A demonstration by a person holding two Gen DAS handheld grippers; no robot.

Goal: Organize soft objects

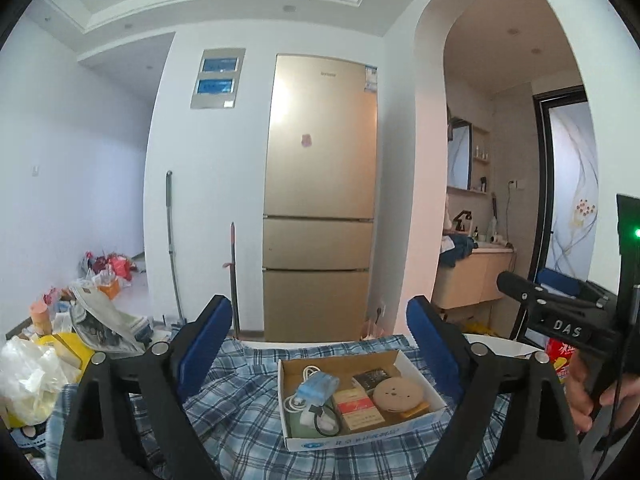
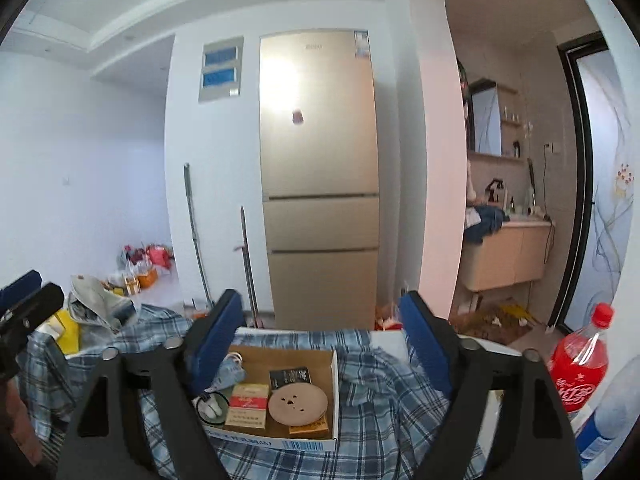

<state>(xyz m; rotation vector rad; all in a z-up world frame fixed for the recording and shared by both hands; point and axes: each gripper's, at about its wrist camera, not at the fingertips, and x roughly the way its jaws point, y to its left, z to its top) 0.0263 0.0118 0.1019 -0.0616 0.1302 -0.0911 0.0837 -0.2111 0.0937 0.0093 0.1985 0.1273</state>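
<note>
A blue plaid cloth [image 1: 240,420] lies rumpled across the table, also visible in the right wrist view [image 2: 384,392]. On it stands an open cardboard box [image 1: 416,364] [image 2: 334,380] holding a cable, small packets and a round tan disc. My left gripper [image 1: 320,304] is open above the cloth, its blue pads wide apart with nothing between them. My right gripper [image 2: 320,296] is open too, level over the box and cloth, empty. Each gripper shows at the edge of the other's view, with the right gripper [image 1: 560,312] in a person's hand [image 1: 580,396].
A gold fridge [image 1: 320,200] stands straight ahead with two poles [image 1: 174,248] leaning on the wall beside it. Plastic bags and a yellow box [image 1: 32,376] crowd the table's left. A red soda bottle [image 2: 580,360] and a clear bottle [image 2: 612,408] stand at the right.
</note>
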